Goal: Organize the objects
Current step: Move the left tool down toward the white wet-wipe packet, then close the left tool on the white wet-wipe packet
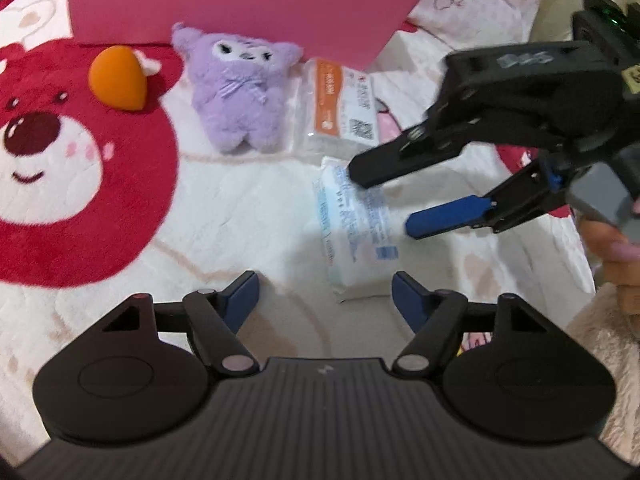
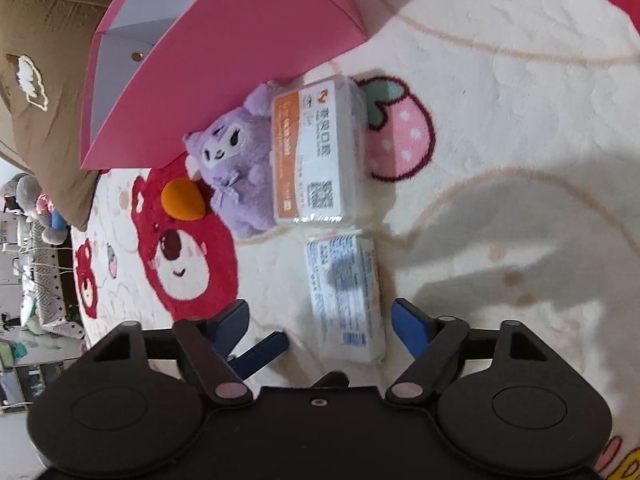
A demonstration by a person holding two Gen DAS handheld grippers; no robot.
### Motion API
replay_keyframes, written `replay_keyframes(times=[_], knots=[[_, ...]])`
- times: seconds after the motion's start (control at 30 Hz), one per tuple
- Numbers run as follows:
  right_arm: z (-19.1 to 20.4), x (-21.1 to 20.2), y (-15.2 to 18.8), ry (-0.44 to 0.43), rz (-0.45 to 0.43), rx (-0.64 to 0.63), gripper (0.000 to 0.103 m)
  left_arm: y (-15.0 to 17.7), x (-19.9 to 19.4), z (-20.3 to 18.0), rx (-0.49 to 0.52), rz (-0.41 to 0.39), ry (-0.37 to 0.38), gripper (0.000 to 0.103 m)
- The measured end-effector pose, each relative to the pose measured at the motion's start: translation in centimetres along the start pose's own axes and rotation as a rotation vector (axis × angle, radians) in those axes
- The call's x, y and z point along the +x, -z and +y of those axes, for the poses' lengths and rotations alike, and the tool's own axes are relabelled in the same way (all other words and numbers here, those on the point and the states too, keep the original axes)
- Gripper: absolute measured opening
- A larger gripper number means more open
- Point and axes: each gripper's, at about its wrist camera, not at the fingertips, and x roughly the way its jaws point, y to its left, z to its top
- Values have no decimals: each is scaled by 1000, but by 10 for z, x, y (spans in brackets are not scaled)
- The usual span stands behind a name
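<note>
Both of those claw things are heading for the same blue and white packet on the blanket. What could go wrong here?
1. The right gripper and left gripper crowd the same blue-printed packet, so their fingers might collide.
2. The packet looks soft and lies on a plush blanket; open jaws may pinch fabric or let it slip.
3. The orange-labelled packet lies close behind and may get nudged.

Lighting was bright, even, indoor; slightly pink cast. Both views showed strong fisheye bending, with dark corners at the lower edges. In the right wrist view a broad soft grey shadow (image 2: 500, 240) lay across the blanket (image 2: 500, 80) on the right, suggesting light from above. The white pack (image 2: 346, 296) was smeared by motion blur there, print unreadable. In the left wrist view the right gripper (image 1: 384, 208) was blurred. Glare sat on the wrapped box (image 2: 316, 152). Far left background was soft.
</note>
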Motion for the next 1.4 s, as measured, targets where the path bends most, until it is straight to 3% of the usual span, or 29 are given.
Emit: replay_keyframes(times=[0.1, 0.2, 0.33, 0.47, 0.7, 0.77, 0.83, 0.93, 1.07, 1.23, 1.3, 1.4], knots=[[4, 1, -1, 58, -29, -40, 65, 0, 6, -5, 0, -21, 11, 63], [8, -2, -4, 84, -74, -75, 55, 1, 11, -6, -8, -32, 26, 63], [13, -6, -8, 87, -139, -108, 53, 2, 15, -13, 46, -30, 19, 66], [15, 4, -14, 72, -110, -128, 54, 3, 18, -16, 54, -25, 21, 70], [37, 20, -12, 227, -115, -279, 56, 8, 23, -26, 91, -36, 23, 83], [41, 26, -9, 260, -113, -322, 55, 11, 25, -29, 110, -44, 12, 82], [42, 26, -7, 273, -118, -342, 50, 12, 24, -31, 108, -54, 0, 73], [36, 20, -9, 236, -126, -293, 46, 19, 23, -36, 158, -89, -70, 58], [23, 12, -13, 184, -141, -204, 46, 25, 20, -44, 185, -111, -106, 43], [16, 8, -10, 95, -135, -147, 43, 20, 5, -30, 104, -127, -105, 40], [12, 8, -9, 53, -110, -116, 32, 18, -3, -22, 96, -132, -104, 40], [13, 12, -4, 52, -95, -106, 30, 12, -11, -11, 101, -124, -105, 40]])
